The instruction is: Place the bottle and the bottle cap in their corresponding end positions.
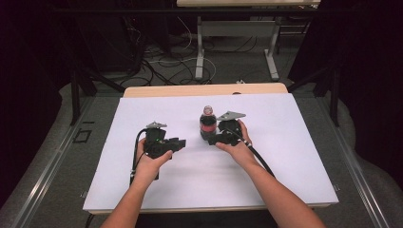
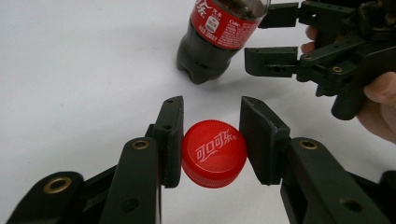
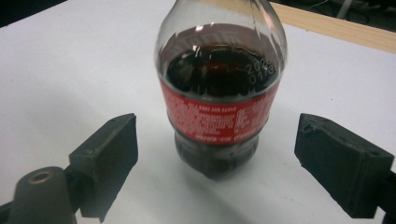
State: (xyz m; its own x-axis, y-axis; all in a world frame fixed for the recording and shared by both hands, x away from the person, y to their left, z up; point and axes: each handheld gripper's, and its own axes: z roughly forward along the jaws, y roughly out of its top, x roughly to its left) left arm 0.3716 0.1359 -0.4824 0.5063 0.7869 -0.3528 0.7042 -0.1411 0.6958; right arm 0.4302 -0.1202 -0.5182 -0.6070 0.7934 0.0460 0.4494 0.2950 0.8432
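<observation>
A small cola bottle (image 1: 207,124) with a red label stands upright on the white table top (image 1: 285,166). My right gripper (image 1: 212,138) reaches around its lower body from the near right. In the right gripper view the bottle (image 3: 219,84) stands between the spread pads (image 3: 109,158) with clear gaps on both sides, so the right gripper (image 3: 219,126) is open. My left gripper (image 1: 179,142) is to the left of the bottle, shut on a red bottle cap (image 2: 214,153), printed top facing the camera. The left gripper view also shows the bottle (image 2: 215,32) and right gripper (image 2: 273,39) beyond the cap.
A bare wooden strip (image 1: 204,90) runs along the table's far edge. Beyond it are floor cables (image 1: 166,61) and the white legs of another table (image 1: 199,52). Dark curtains close in both sides. Bare white surface lies all around the two hands.
</observation>
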